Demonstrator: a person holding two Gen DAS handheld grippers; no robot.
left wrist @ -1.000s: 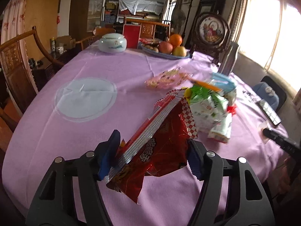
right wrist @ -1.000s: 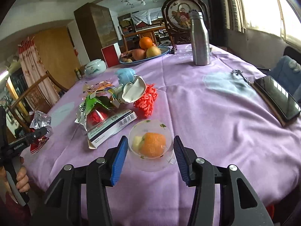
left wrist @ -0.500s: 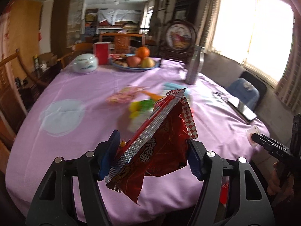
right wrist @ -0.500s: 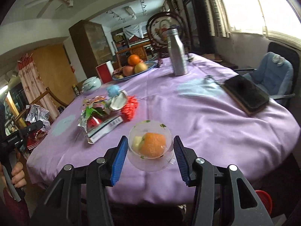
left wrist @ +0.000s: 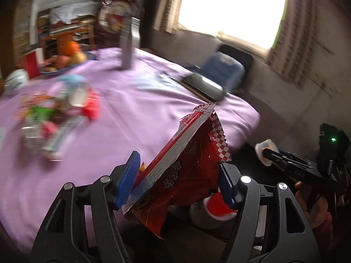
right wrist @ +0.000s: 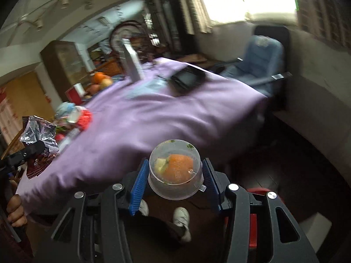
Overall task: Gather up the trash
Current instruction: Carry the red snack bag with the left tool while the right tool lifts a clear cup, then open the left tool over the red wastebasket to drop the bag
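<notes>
We held the left tool (left wrist: 178, 180) closed on a red snack wrapper (left wrist: 184, 173), its blue pads pressing the crumpled foil from both sides, just off the near edge of the worktop (left wrist: 136, 114) with its purple cloth. Our right tool (right wrist: 174, 183) was clamped on a clear plastic cup (right wrist: 175, 171) with orange and pale food scraps inside, also just off the worktop's near edge, above the dark floor (right wrist: 274, 175). More trash (left wrist: 57, 111) lay in a blurred heap on the worktop, on the side away from the window. A steel bottle (left wrist: 129, 43) stood upright towards the worktop's far side, beside a fruit bowl (left wrist: 65, 60). Something red and round (left wrist: 217, 206) showed below the worktop behind the wrapper; we could not tell what it was.
</notes>
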